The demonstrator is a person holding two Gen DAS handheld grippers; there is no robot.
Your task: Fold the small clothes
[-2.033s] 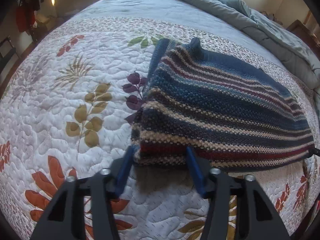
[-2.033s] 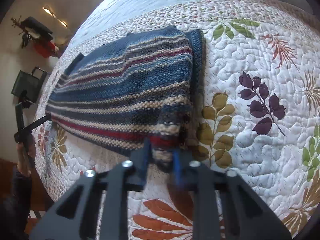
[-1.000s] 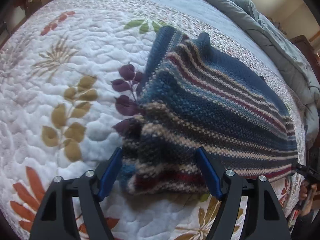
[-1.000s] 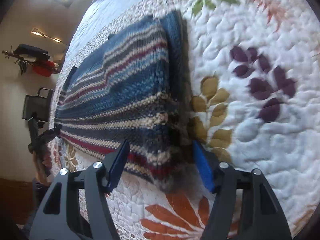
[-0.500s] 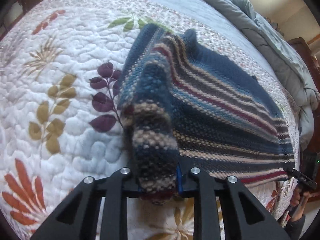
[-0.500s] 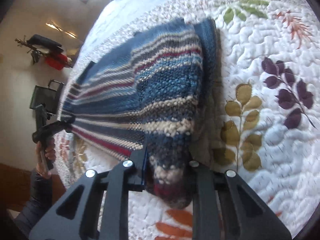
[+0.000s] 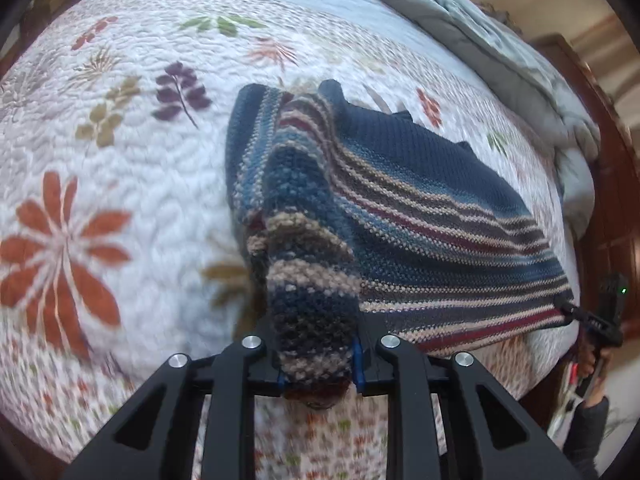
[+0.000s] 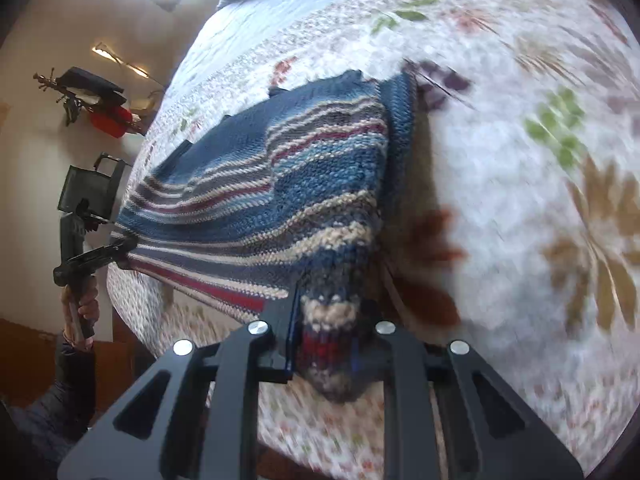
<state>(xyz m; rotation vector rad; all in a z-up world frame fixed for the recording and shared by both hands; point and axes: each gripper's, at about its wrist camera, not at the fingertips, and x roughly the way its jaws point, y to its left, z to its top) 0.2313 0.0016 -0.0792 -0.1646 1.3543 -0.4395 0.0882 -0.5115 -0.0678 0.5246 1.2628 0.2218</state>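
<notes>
Quilt (image 7: pixel 120 184): floral, spread across the bed.
Sweater (image 7: pixel 420 216): striped knit, near hem raised off the quilt, far part lying on it.
Left gripper (image 7: pixel 318 364): clenched on one hem corner.
Right gripper (image 8: pixel 326 354): clenched on the other.

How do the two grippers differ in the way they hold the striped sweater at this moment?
The left gripper pinches a corner with beige and dark blue stripes; the right gripper pinches a corner showing a red stripe. In each view the striped sweater stretches toward the other gripper, rightward from the left, leftward from the right. Both are shut on bunched knit, above the quilt.
</notes>
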